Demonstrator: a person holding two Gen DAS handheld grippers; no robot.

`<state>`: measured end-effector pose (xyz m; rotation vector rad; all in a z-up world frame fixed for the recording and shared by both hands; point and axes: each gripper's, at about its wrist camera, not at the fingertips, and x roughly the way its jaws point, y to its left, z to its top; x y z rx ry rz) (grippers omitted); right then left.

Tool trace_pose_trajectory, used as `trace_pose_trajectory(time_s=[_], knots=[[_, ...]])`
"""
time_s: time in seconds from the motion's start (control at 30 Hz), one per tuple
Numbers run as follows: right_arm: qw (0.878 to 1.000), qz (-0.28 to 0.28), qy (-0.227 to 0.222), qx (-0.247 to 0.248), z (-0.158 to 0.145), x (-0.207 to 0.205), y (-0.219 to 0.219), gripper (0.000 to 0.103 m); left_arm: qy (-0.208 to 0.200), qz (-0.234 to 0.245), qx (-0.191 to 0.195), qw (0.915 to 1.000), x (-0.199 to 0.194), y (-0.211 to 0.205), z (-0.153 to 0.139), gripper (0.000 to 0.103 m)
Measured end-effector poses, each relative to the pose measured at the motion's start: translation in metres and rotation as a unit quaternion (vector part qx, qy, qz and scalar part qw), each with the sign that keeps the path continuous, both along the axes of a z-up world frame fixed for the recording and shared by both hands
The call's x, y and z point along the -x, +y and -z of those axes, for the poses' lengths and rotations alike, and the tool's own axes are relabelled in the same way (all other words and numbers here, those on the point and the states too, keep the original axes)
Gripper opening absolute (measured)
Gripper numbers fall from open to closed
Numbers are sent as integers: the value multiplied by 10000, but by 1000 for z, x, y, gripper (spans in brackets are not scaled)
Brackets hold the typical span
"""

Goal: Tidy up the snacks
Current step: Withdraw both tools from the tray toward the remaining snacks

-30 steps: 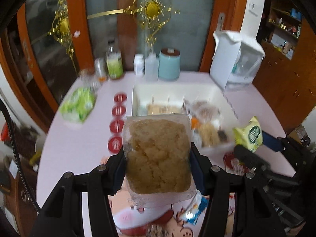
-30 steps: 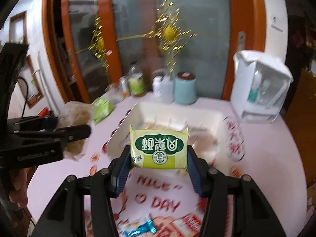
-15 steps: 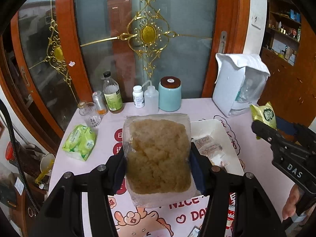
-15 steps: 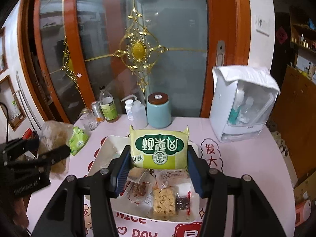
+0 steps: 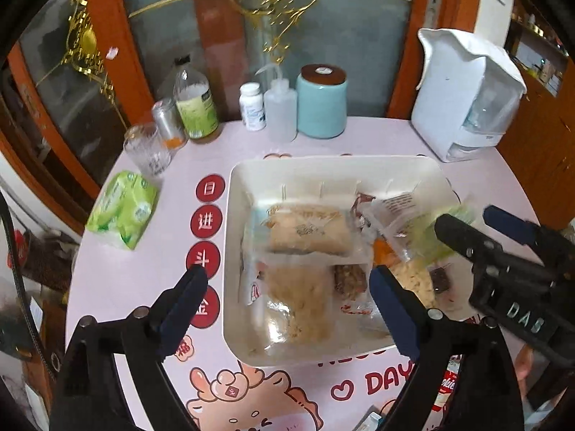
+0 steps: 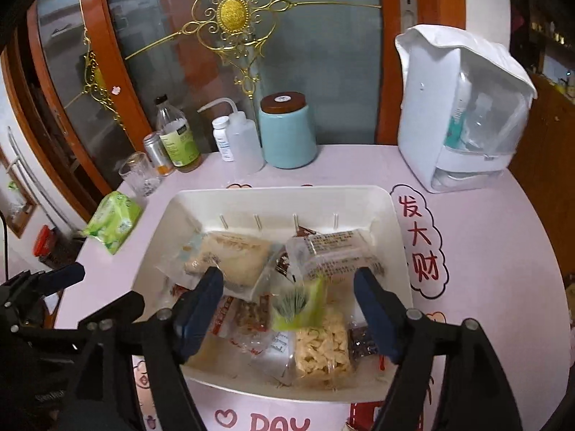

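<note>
A white tray [image 5: 309, 172] [image 6: 273, 199] on the pink table holds several snack packets. My left gripper [image 5: 287, 287] is open above the tray's near left part. The clear bag of brown crumbly snack [image 5: 300, 309], blurred, is below it, free of the fingers. My right gripper [image 6: 287, 291] is open above the tray's near middle. The green and yellow packet [image 6: 298, 305], blurred, is between and below its fingers, free of them. It also shows blurred in the left wrist view [image 5: 431, 237], beside my right gripper [image 5: 467, 230].
A teal canister [image 6: 287, 131], bottles [image 6: 178, 136] and a glass [image 6: 140, 177] stand at the table's back. A white covered appliance [image 6: 463, 107] stands at the back right. A green tissue pack [image 6: 113, 221] lies left of the tray. Loose wrappers [image 5: 447, 384] lie near the front edge.
Both grippers have moved down over the tray and opened. The brown snack bag and the green packet have left the fingers and are dropping into the tray.
</note>
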<state>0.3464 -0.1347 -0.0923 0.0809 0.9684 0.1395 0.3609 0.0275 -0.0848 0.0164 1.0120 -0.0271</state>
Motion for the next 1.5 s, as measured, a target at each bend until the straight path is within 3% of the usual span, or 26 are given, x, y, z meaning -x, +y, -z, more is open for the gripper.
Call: trace_pose_trajectory(time_s=[0.17,0.27,0.6,1.03,1.3,1.5], knots=[[9998,42,-74,-165,1,19,-1,79,146,-167,269,9994,8,13,13,91],[9996,77,-121,-243,-2,30,-4,82,13,-187,136,9997,20,14,8,91],[9990,245,-369,-97,-30,80,-8,82,-553,145,-217,9981,67,-2,-30,91],[9967,466,-622,251,-61,164,-2,82,-925,486,49,9945,148,8,-70,91],[9960,572,-574,385,-51,209,-6,82,-894,718,61,9934,191,15,-53,91],[9970,682,-268,258,-21,233,-23,82,-480,810,189,9954,209,20,-16,91]])
